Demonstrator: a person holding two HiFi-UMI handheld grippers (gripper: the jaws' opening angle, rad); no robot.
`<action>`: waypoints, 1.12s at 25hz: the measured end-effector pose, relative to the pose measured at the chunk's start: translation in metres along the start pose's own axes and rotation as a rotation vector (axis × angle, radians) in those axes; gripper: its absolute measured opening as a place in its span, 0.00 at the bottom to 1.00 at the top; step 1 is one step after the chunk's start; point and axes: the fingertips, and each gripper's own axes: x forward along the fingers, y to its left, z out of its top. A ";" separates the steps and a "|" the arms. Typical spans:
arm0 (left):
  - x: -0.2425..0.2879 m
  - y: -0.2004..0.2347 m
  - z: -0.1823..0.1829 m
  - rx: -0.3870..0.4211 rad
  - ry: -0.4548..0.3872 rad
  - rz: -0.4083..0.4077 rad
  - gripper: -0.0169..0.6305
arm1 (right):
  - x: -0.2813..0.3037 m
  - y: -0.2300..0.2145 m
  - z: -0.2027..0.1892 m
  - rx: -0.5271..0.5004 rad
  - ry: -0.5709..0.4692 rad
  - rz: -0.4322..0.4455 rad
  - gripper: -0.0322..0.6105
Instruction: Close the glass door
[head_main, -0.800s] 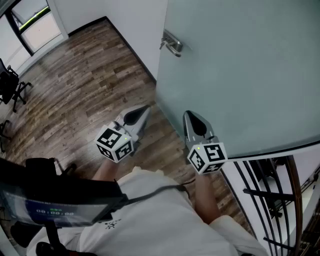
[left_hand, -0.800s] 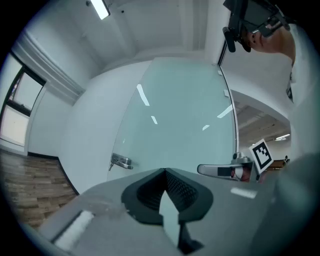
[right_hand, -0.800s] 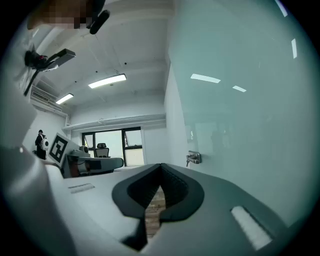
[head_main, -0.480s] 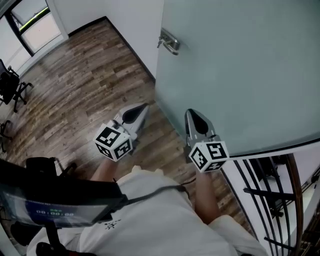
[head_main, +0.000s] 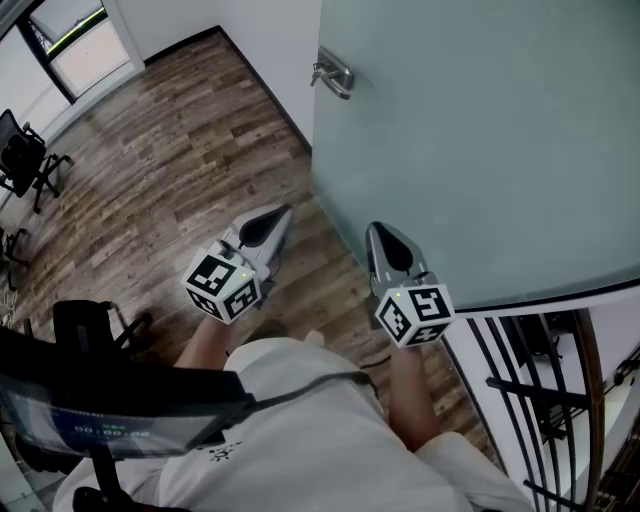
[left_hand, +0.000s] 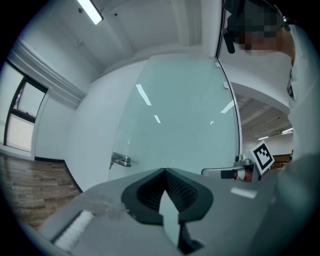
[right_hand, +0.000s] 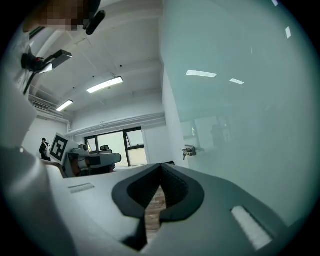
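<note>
With my left hand-held gripper (head_main: 280, 216) and right hand-held gripper (head_main: 378, 232) both pinched shut and empty, I'd press the right one's tips squarely against the glass door (head_main: 480, 150) and push steadily.

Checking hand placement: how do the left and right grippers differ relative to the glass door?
The left gripper is over the wood floor, off the glass door; the right gripper is beside its pane, contact unclear. The left angles toward the door; the right runs along it. Both are shut and empty.
</note>
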 end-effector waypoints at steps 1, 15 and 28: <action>-0.001 -0.001 -0.001 0.002 0.002 0.007 0.03 | -0.002 -0.001 -0.001 0.003 0.001 0.004 0.06; 0.021 0.011 -0.015 -0.012 0.025 0.011 0.03 | 0.012 -0.026 -0.008 0.011 0.027 -0.014 0.06; 0.083 0.099 0.010 -0.006 0.032 -0.088 0.03 | 0.113 -0.047 0.019 -0.031 0.030 -0.089 0.06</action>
